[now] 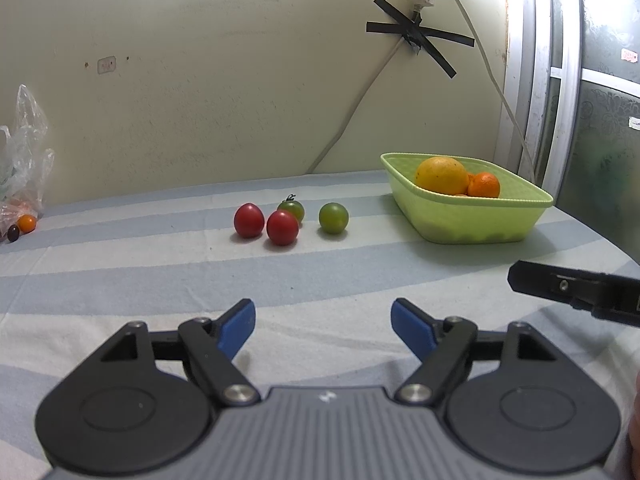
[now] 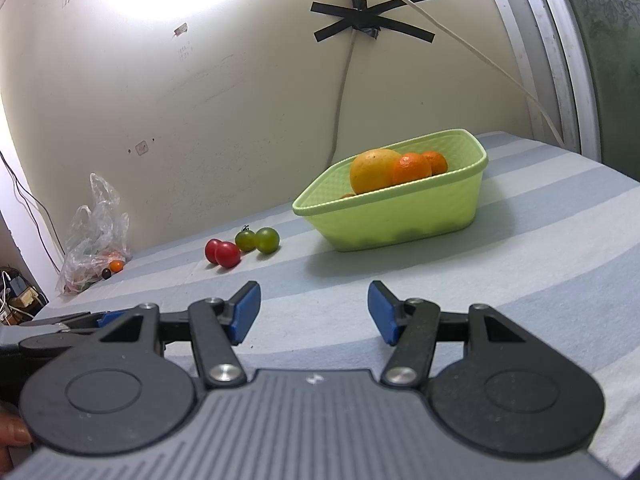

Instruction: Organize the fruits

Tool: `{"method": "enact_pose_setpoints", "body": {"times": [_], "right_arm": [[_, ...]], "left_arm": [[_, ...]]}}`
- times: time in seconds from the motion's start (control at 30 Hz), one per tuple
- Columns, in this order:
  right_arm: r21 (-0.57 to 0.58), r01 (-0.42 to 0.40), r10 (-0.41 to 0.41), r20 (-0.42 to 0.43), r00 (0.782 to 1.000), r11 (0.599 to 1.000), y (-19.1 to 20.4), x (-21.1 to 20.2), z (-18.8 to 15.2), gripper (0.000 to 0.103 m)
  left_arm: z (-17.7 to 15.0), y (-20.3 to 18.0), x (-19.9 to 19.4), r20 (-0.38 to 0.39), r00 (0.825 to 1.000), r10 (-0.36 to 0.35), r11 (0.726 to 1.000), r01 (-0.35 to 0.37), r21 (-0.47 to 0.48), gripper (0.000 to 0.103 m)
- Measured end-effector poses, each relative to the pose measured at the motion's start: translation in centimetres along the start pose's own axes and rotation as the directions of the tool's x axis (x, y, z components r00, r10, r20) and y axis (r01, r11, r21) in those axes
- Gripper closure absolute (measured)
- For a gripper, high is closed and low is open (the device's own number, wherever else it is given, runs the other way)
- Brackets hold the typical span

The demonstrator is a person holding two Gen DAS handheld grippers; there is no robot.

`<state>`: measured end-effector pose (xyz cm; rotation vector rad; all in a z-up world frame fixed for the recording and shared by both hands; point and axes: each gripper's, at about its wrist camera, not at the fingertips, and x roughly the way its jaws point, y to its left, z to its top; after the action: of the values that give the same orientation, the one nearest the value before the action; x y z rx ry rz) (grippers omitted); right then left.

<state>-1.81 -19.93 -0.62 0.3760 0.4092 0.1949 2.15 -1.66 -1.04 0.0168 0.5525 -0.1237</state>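
Note:
Two red tomatoes and two green tomatoes lie together on the striped cloth; they also show in the right wrist view. A light green basket holds a big yellow-orange fruit and small oranges. My left gripper is open and empty, well short of the tomatoes. My right gripper is open and empty, in front of the basket.
A clear plastic bag with small fruits beside it lies at the far left by the wall. Cables hang down the wall behind the table. A door frame stands at the right.

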Motion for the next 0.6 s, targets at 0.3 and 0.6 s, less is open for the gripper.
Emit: {"method": "enact_pose_setpoints", "body": {"times": [0.3, 0.6], "right_arm": [[-0.009, -0.003, 0.003, -0.014, 1.000, 1.000, -0.01, 0.13, 0.05, 0.041], [-0.024, 0.012, -0.012, -0.030, 0.999, 1.000, 0.16, 0.66, 0.18, 0.041]], "left_arm": [[-0.16, -0.06, 0.08, 0.001, 1.000, -0.008, 1.000, 0.008, -0.005, 0.022], [-0.12, 0.35, -0.26, 0.013, 0.999, -0.033, 0.999, 0.033, -0.014, 0.021]]}}
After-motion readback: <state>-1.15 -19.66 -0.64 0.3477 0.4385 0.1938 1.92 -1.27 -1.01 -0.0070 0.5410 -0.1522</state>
